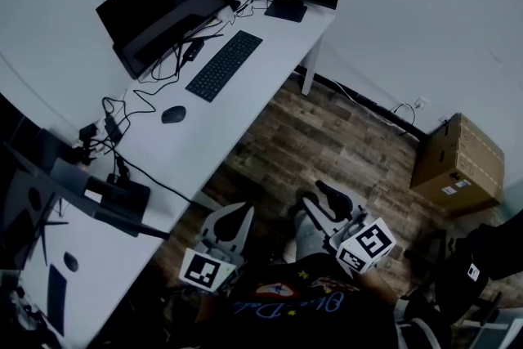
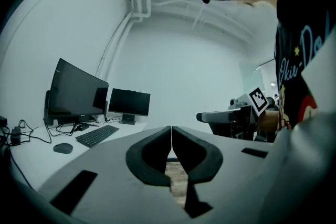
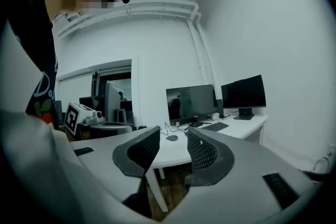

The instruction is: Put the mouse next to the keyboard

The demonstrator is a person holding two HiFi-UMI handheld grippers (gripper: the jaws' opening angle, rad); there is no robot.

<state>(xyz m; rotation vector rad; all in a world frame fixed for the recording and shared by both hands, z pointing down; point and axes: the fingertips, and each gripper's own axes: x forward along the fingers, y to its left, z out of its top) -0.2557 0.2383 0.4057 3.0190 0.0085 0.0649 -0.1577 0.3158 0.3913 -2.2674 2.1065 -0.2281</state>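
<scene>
Mouse [image 1: 173, 114] untouched on desk [image 1: 278, 53]; R hand-held gripper [image 3: 173, 135] half open, empty; L hand-held gripper [image 2: 171, 136] clenched, empty.

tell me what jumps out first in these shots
Two dark monitors fill the far end of the long white desk, with a black keyboard before them and the mouse lying apart, nearer the person. The left tongs are shut, the right tongs open and empty.
</scene>
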